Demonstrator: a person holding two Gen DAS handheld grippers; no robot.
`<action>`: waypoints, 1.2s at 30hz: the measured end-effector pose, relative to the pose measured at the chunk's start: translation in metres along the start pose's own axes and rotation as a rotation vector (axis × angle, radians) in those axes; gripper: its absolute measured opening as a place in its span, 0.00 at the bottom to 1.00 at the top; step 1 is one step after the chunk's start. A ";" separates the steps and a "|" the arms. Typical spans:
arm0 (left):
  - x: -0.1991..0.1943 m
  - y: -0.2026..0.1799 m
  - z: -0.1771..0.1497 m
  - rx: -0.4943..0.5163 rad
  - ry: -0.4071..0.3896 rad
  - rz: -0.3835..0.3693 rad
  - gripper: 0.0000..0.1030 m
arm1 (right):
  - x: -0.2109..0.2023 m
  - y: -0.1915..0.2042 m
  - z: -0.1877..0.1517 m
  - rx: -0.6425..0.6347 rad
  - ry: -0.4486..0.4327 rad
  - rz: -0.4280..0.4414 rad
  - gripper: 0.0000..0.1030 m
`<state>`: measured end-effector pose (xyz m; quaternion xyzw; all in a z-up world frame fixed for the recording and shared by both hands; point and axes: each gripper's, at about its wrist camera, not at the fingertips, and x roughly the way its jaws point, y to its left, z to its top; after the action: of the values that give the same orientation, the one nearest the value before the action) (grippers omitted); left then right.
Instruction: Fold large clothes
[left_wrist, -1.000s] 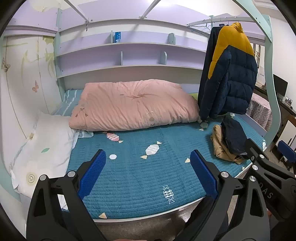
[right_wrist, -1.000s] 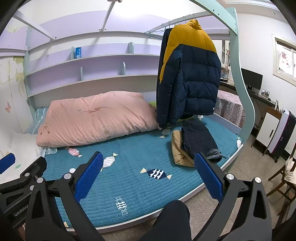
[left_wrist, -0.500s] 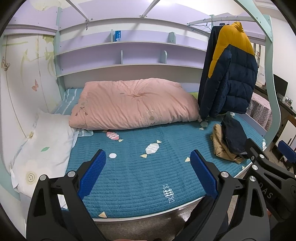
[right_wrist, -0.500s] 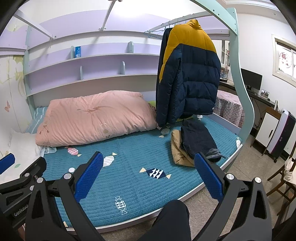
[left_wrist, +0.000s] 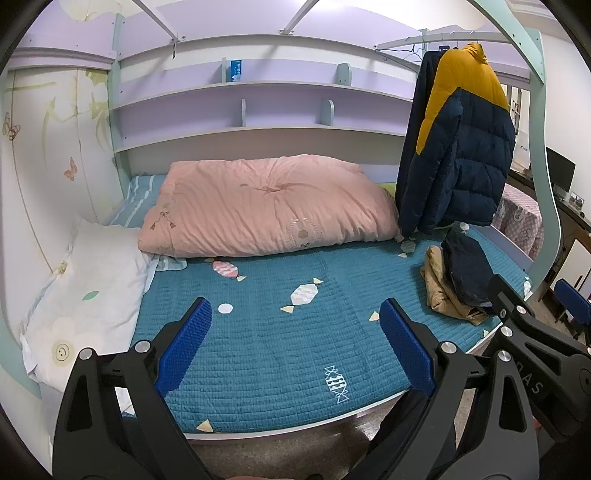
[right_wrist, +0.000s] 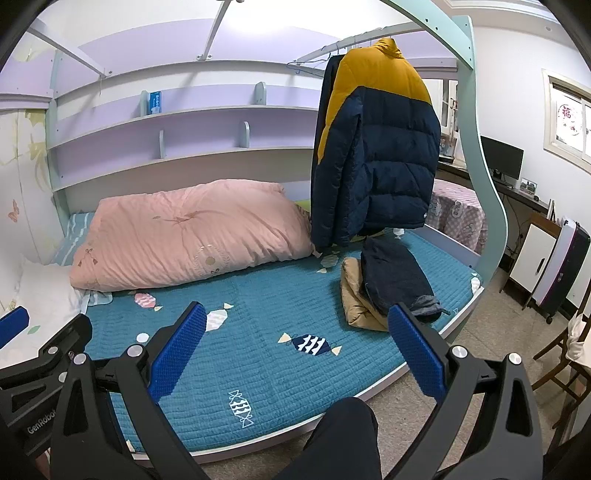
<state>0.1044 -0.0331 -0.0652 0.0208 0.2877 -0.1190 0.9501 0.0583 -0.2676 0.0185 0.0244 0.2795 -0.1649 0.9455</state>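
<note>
Jacket (right_wrist: 373, 147), yellow over navy and thickly padded, hangs from a rail (right_wrist: 369, 35) at the foot end of the bed (right_wrist: 258, 332), its hem just above the quilt and its near sleeve drooping beside the pink duvet (right_wrist: 192, 236). Below it, on the bed's right side, lies a pile (right_wrist: 384, 288) of already folded clothes, dark on tan, close to the edge.

Both tools hang over the near edge of the bed, well short of the jacket. The left gripper (left_wrist: 295, 343) has its fingers wide apart with nothing between them; the right gripper (right_wrist: 295, 347) is the same.

Judging from this, the jacket is not yet taken down. The risks:

- Puffy fabric is slippery and springy; a shallow pinch on one layer would likely slide off as its weight comes free.
- Pulling it sideways could snag the hanger on the rail, or swing the hem into the pile and tip it off the bed.
- The duvet takes up the back of the bed, so free quilt for spreading is limited; a sleeve may land on the duvet or pile and spoil the fold.
</note>
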 end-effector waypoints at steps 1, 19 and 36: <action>0.000 0.000 0.001 0.000 0.001 0.000 0.90 | 0.000 -0.001 -0.001 0.000 0.001 0.000 0.93; 0.006 0.002 -0.005 0.001 0.029 -0.007 0.90 | 0.009 -0.006 -0.004 -0.005 0.021 -0.011 0.93; 0.012 0.003 -0.001 0.012 0.051 -0.010 0.90 | 0.015 -0.007 -0.007 -0.016 0.031 -0.012 0.93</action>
<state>0.1138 -0.0329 -0.0726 0.0280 0.3113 -0.1247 0.9417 0.0644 -0.2779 0.0046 0.0175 0.2957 -0.1681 0.9402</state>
